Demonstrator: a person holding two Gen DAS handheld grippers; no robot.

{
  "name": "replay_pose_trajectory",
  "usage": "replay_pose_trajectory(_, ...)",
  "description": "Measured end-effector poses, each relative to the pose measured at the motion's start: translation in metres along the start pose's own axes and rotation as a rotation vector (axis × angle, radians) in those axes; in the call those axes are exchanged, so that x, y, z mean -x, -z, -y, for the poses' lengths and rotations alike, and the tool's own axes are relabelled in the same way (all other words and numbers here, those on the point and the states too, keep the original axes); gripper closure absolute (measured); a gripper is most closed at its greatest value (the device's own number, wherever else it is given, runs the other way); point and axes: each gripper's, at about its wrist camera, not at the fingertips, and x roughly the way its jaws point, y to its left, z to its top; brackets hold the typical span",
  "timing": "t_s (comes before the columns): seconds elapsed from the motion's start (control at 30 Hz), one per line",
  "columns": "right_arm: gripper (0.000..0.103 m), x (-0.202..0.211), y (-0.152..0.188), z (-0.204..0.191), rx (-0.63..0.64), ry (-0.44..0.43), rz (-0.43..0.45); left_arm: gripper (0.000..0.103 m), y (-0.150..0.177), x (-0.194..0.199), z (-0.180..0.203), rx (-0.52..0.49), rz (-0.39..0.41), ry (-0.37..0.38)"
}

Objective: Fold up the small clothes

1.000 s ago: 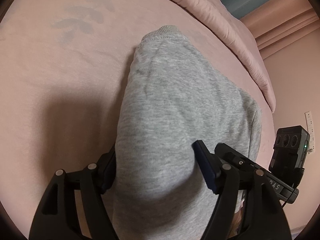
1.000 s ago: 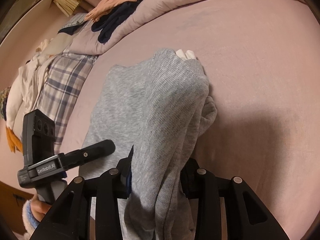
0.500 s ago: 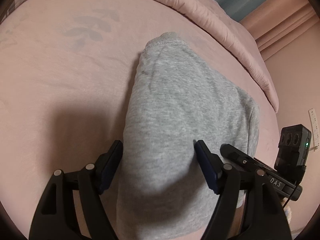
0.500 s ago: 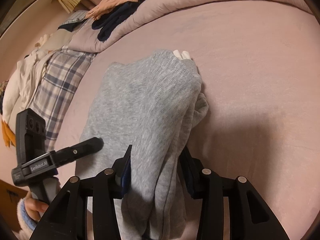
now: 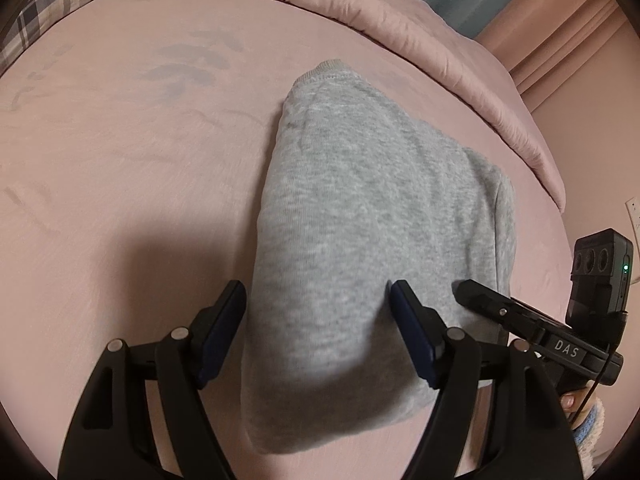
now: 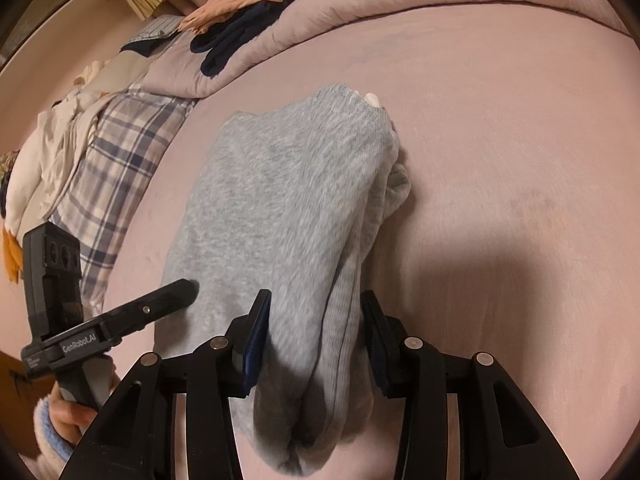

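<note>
- The grey garment (image 5: 360,216) lay folded into a compact, thick bundle on the pink bed sheet (image 5: 120,184), with its ribbed hem at the far end and a sleeve cuff (image 6: 396,188) bulging out along one long side.
- I judged the fold of this piece largely done: the layers sat stacked, with no loose panel spread on the sheet. The bulging cuff and a white bit (image 6: 372,99) showing at the far corner suggested some tidying was left.
- My left gripper (image 5: 316,304) stood wide, its pads straddling the near end of the bundle. I saw a gap at the left pad; the right pad lay against or very near the cloth, and I could not tell which. It had hold of nothing.
- My right gripper (image 6: 314,312) was parted to a moderate width either side of the doubled edge. The cloth sat between the pads, but I saw no pinch.
- Beyond the bundle, a heap of other clothes (image 6: 240,12) lay on the rolled duvet (image 6: 400,4), and a plaid cloth (image 6: 120,152) lay beside it. I judged more pieces were still to be folded.
</note>
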Motion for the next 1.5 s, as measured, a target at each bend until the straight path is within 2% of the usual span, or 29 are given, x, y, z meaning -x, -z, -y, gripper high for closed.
replay_pose_trajectory(0.3, 0.06, 0.009, 0.011, -0.003, -0.001, 0.008, -0.006, 0.028, 0.015, 0.014, 0.004, -0.012, 0.028, -0.024)
replay_pose_trajectory(0.43, 0.059, 0.019, 0.021, -0.011, 0.021, 0.032, -0.002, 0.016, 0.025, 0.026, 0.015, -0.039, 0.052, -0.034)
replay_pose_trajectory(0.47, 0.058, 0.022, 0.023, -0.014, 0.033, 0.04, -0.001, 0.014, 0.028, 0.03, 0.017, -0.044, 0.054, -0.034)
replay_pose_trajectory(0.53, 0.047, 0.027, 0.029, -0.02, 0.054, 0.052, -0.002, 0.014, 0.034, 0.036, 0.022, -0.05, 0.06, -0.035)
replay_pose_trajectory(0.67, 0.047, 0.041, 0.041, -0.033, 0.094, 0.064, 0.011, 0.013, 0.044, 0.051, 0.03, -0.044, 0.077, -0.031)
replay_pose_trajectory(0.7, 0.045, 0.044, 0.043, -0.036, 0.102, 0.065, 0.016, 0.013, 0.046, 0.054, 0.032, -0.044, 0.083, -0.033)
replay_pose_trajectory(0.73, 0.039, 0.048, 0.045, -0.041, 0.112, 0.068, 0.024, 0.012, 0.047, 0.057, 0.035, -0.042, 0.09, -0.042)
replay_pose_trajectory(0.77, 0.035, 0.052, 0.047, -0.044, 0.121, 0.073, 0.033, 0.009, 0.048, 0.062, 0.036, -0.038, 0.098, -0.05)
replay_pose_trajectory(0.8, 0.03, 0.057, 0.049, -0.048, 0.131, 0.08, 0.044, 0.002, 0.05, 0.067, 0.037, -0.032, 0.11, -0.047)
replay_pose_trajectory(0.9, 0.025, 0.072, 0.055, -0.062, 0.176, 0.08, 0.08, 0.001, 0.055, 0.081, 0.041, -0.023, 0.12, -0.007)
replay_pose_trajectory(1.0, 0.019, 0.079, 0.06, -0.071, 0.198, 0.077, 0.097, 0.001, 0.063, 0.093, 0.047, -0.05, 0.143, -0.058)
replay_pose_trajectory(1.07, 0.019, 0.082, 0.063, -0.076, 0.209, 0.075, 0.104, 0.001, 0.068, 0.098, 0.05, -0.056, 0.144, -0.079)
replay_pose_trajectory(1.2, 0.018, 0.085, 0.071, -0.084, 0.223, 0.065, 0.105, 0.001, 0.077, 0.111, 0.048, -0.028, 0.147, -0.037)
replay_pose_trajectory(1.3, 0.018, 0.089, 0.077, -0.088, 0.237, 0.057, 0.106, 0.001, 0.08, 0.117, 0.052, -0.029, 0.135, -0.091)
replay_pose_trajectory(1.4, 0.018, 0.092, 0.081, -0.093, 0.252, 0.052, 0.11, 0.001, 0.085, 0.123, 0.055, -0.029, 0.137, -0.072)
replay_pose_trajectory(1.5, 0.018, 0.097, 0.085, -0.1, 0.261, 0.054, 0.116, 0.001, 0.089, 0.128, 0.063, -0.063, 0.151, -0.119)
